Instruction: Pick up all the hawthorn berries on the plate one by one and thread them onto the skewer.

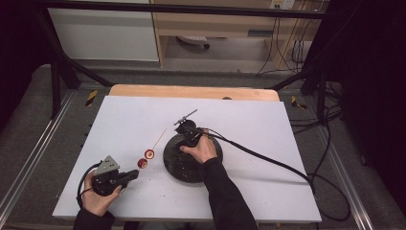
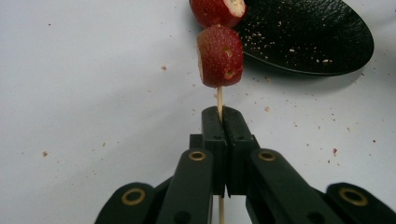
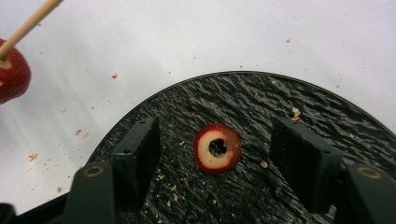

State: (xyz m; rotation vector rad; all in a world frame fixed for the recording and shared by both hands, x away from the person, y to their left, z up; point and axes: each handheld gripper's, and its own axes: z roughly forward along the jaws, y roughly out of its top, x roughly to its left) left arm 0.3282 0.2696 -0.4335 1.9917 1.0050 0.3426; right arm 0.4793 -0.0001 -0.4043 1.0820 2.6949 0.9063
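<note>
My right gripper (image 3: 215, 163) stands spread around the cored hawthorn slice (image 3: 217, 148) on the black plate (image 3: 299, 100), pads not touching yet. I should close centred and gently. My left gripper (image 2: 220, 135), pressed together, pinches the skewer (image 2: 219, 99) with two hawthorns (image 2: 220, 56) at lower left. The plate rim is close; the white counter (image 1: 268, 129) leaves free room.

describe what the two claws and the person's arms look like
Both are black two-jaw tools. The left claw has flat black jaws with brass-ringed pivots, and a grey three-cornered plate on top. The right claw has ridged pads and trails a long black cable. Sleeves are black.
</note>
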